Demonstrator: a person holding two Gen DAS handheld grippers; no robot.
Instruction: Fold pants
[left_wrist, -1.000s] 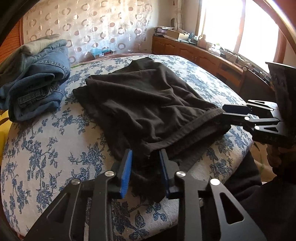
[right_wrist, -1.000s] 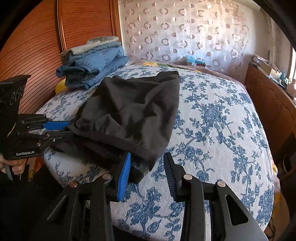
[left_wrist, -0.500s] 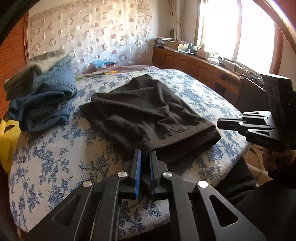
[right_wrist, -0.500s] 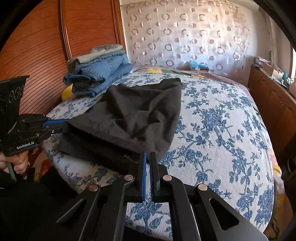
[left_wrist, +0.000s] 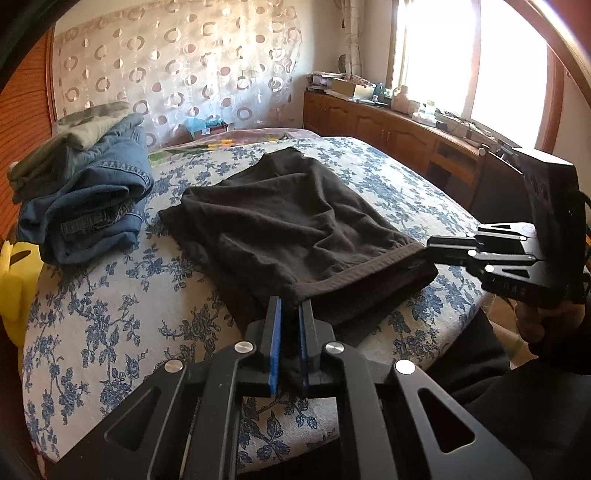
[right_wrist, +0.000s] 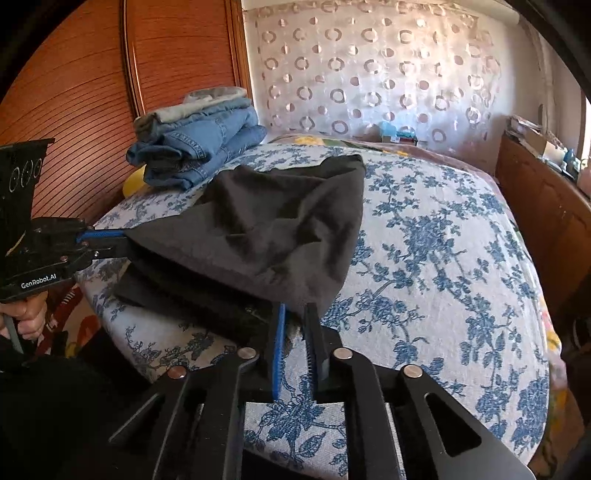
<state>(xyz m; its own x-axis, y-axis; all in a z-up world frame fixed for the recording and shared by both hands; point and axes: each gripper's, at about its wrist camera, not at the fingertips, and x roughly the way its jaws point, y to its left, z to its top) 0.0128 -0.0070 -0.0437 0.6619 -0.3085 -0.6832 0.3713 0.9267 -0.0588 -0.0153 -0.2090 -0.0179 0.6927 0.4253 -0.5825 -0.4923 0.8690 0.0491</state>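
Black pants (left_wrist: 295, 221) lie folded on the flower-patterned tabletop (left_wrist: 110, 314), waistband toward me. My left gripper (left_wrist: 290, 317) is shut on the near waistband corner, with dark cloth pinched between its blue pads. The right wrist view shows this gripper (right_wrist: 110, 242) at the left, holding that corner slightly lifted. My right gripper (right_wrist: 295, 317) is at the other waistband corner of the pants (right_wrist: 277, 229). Its jaws are opening: a narrow gap shows the tablecloth, and the cloth edge lies just at the tips. In the left wrist view the right gripper (left_wrist: 430, 249) touches the waistband's end.
A stack of folded jeans (left_wrist: 85, 192) sits at the table's far left. A yellow object (left_wrist: 14, 280) stands beside the table's left edge. A wooden cabinet (left_wrist: 388, 125) under the window runs along the right. A hand (right_wrist: 26, 317) holds the left gripper's handle.
Both grippers went from open to shut at the waistband corners. The right one's jaws have since parted a little. The left still pinches the cloth.
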